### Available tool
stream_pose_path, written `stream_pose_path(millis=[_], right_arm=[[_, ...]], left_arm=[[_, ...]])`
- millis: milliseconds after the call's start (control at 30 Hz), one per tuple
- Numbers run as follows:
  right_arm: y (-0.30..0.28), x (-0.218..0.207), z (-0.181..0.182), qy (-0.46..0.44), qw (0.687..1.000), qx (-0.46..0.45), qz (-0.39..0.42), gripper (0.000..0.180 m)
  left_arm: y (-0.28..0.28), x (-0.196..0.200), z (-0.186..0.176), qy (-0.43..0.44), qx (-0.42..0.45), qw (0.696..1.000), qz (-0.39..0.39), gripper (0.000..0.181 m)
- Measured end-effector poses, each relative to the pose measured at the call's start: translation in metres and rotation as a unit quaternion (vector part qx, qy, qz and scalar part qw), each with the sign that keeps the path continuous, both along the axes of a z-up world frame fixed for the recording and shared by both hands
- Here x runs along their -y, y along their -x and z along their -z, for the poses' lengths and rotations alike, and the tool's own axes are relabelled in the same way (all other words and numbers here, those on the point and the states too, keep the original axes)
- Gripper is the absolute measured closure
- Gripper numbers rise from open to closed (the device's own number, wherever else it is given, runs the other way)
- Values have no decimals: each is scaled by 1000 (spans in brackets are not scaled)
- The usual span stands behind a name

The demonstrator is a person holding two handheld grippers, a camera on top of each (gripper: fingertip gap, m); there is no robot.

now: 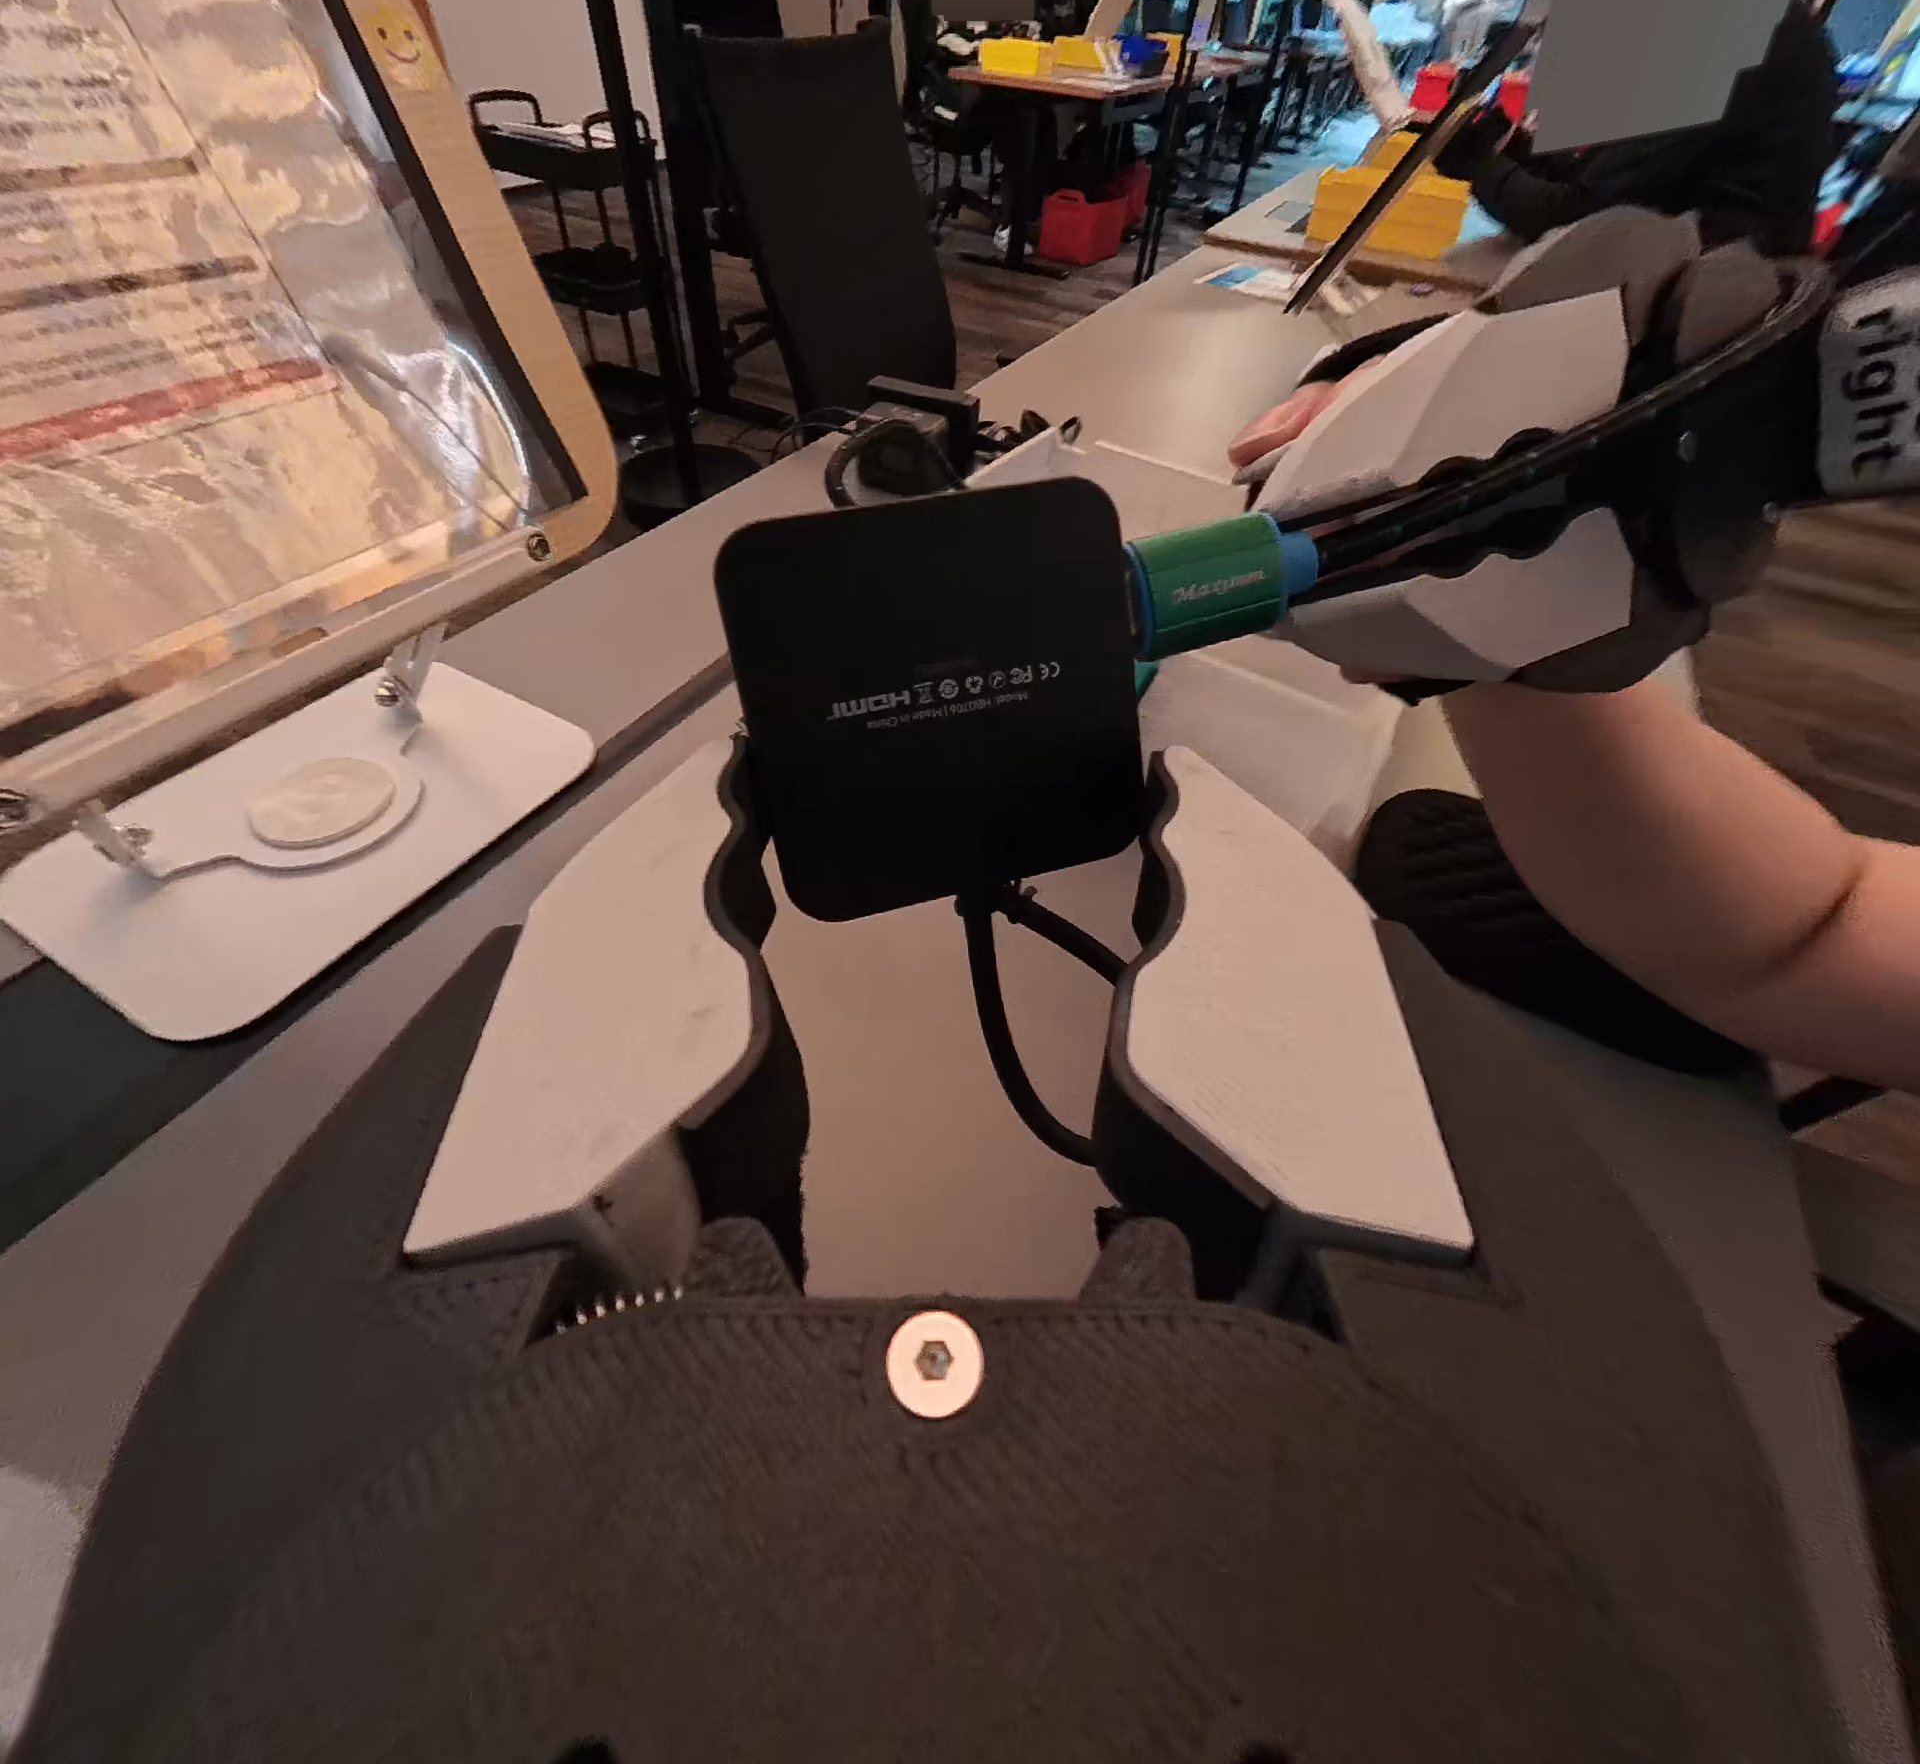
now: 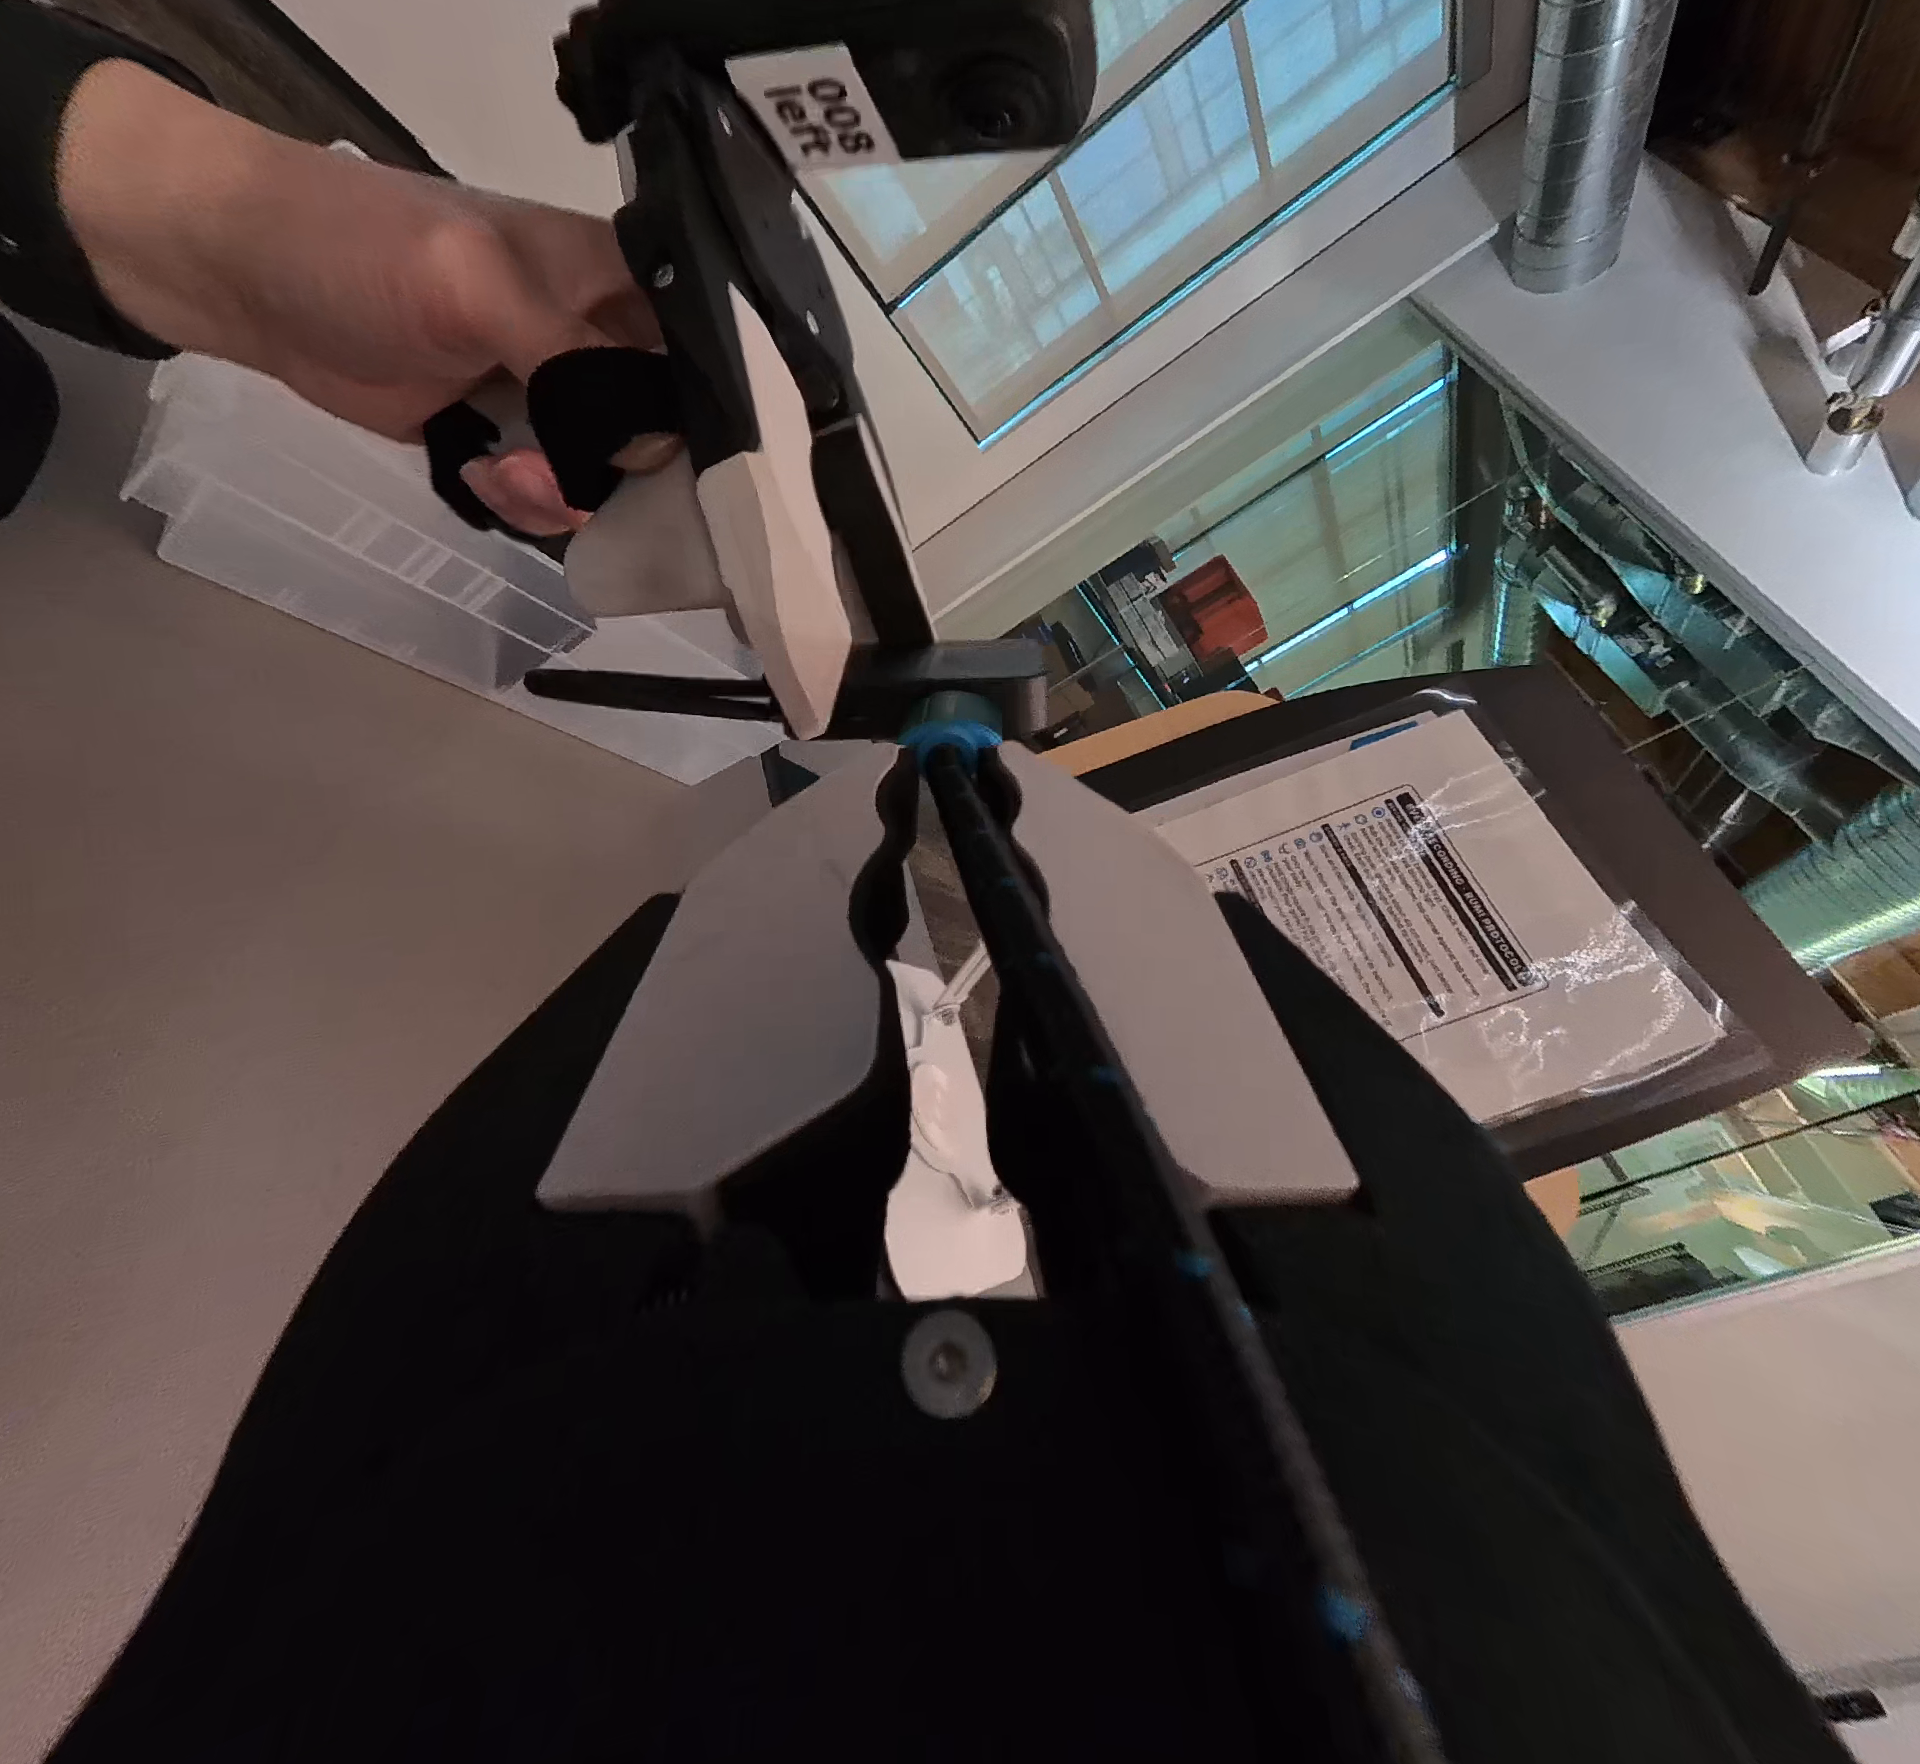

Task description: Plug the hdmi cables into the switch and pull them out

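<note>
My left gripper (image 1: pixel 940 795) is shut on the black square HDMI switch (image 1: pixel 925 686) and holds it up above the table, its underside facing the camera. A black lead (image 1: pixel 1003 1039) hangs from its near edge. My right gripper (image 1: pixel 1283 561) comes in from the right, shut on the green and blue HDMI plug (image 1: pixel 1210 584), which sits against the switch's right edge. In the right wrist view my right gripper (image 2: pixel 940 758) clamps the braided cable (image 2: pixel 1039 935) just behind the blue collar (image 2: pixel 945 732); the switch (image 2: pixel 951 670) is seen edge-on beyond it, held by the left gripper (image 2: pixel 821 675).
A framed instruction sheet on a white stand (image 1: pixel 260 260) leans at the left on the grey table (image 1: pixel 644 613). A clear plastic box (image 2: pixel 343 551) lies on the table. A black adapter and cables (image 1: pixel 914 441) sit behind the switch. Chairs, desks and yellow bins stand farther back.
</note>
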State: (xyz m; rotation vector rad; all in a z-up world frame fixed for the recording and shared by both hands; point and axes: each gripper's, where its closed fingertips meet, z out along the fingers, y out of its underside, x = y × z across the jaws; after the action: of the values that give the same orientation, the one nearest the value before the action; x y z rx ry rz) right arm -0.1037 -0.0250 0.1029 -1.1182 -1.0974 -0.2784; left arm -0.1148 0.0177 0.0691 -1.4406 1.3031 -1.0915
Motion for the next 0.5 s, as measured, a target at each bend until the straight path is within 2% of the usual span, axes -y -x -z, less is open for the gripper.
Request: stream_pose_path(millis=[500], right_arm=[[6,-2,-2,-32,999,-34,-10,167]], left_arm=[[7,-5,-7,-65,-31,995,-67,112]])
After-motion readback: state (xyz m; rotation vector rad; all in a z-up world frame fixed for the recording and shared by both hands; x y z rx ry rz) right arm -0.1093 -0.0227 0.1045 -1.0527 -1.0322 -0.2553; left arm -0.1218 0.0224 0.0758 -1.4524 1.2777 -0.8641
